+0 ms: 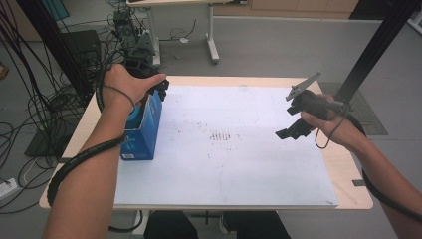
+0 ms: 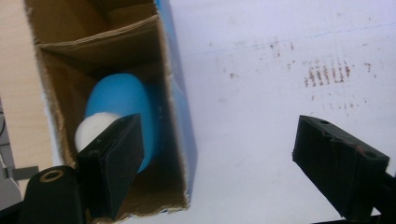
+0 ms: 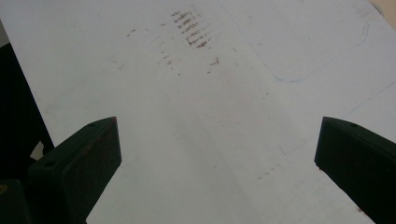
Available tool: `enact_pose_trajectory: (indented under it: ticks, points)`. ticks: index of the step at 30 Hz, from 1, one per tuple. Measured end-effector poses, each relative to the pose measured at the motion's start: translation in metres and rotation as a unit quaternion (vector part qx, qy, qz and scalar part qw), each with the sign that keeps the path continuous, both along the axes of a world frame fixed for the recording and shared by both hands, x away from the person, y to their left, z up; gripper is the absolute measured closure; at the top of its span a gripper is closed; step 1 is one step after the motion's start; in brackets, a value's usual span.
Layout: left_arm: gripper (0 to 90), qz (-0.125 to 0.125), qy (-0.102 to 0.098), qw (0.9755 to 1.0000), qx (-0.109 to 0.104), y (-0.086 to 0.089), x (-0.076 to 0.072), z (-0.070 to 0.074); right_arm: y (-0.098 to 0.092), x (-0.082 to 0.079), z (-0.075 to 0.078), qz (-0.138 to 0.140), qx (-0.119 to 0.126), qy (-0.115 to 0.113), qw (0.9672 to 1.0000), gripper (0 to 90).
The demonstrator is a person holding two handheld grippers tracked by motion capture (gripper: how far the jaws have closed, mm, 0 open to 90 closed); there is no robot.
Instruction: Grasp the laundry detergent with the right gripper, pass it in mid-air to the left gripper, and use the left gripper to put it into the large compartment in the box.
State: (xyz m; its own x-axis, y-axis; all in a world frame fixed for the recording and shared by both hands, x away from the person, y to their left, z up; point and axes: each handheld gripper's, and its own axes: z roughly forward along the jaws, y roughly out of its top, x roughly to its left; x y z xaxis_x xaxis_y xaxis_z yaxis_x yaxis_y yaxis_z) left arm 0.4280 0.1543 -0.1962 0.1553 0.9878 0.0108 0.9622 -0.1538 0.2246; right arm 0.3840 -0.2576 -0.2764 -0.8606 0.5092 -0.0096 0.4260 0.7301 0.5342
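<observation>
Your left gripper hangs above the open blue box, jaws apart and gripping nothing. The blue object lies inside, beneath its left jaw. Judged step: release complete. Next, lift clear. Your right gripper waits, jaws apart.

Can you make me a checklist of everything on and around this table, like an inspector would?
Surface: white sheet on a wooden table, with brown smudges near its middle.
Job's things: open blue cardboard box at the sheet's left edge; inside, a blue rounded object with a white end.
Clutter: nothing seen.
Grippers: left gripper open over the box, nothing between its jaws; right gripper open above the bare sheet.
Cables: black cable along the left forearm; more on the floor.
Surroundings: grey floor, another table's legs behind.
</observation>
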Motion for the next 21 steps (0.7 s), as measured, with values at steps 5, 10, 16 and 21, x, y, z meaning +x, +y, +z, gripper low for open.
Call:
enact_pose_trajectory:
  ticks: [5, 10, 16, 21]
  points:
    - [16.9, -0.014, -0.002, 0.9999, -0.007, -0.013, 0.003, -0.001, 0.001, 0.002, -0.002, -0.002, -0.008, 0.004, 1.0000, 0.4]
    - [16.9, -0.025, -0.005, 0.9995, -0.020, -0.023, 0.003, -0.002, 0.001, 0.004, 0.001, -0.005, -0.014, 0.001, 0.9999, 0.4]
    - [16.3, -0.033, -0.003, 0.9992, -0.022, -0.031, 0.001, -0.008, 0.001, 0.006, 0.003, -0.008, -0.018, -0.001, 0.9998, 0.4]
    - [16.4, -0.043, 0.002, 0.9988, -0.024, -0.039, 0.000, -0.014, 0.003, 0.007, 0.003, -0.007, -0.017, -0.002, 0.9998, 0.4]
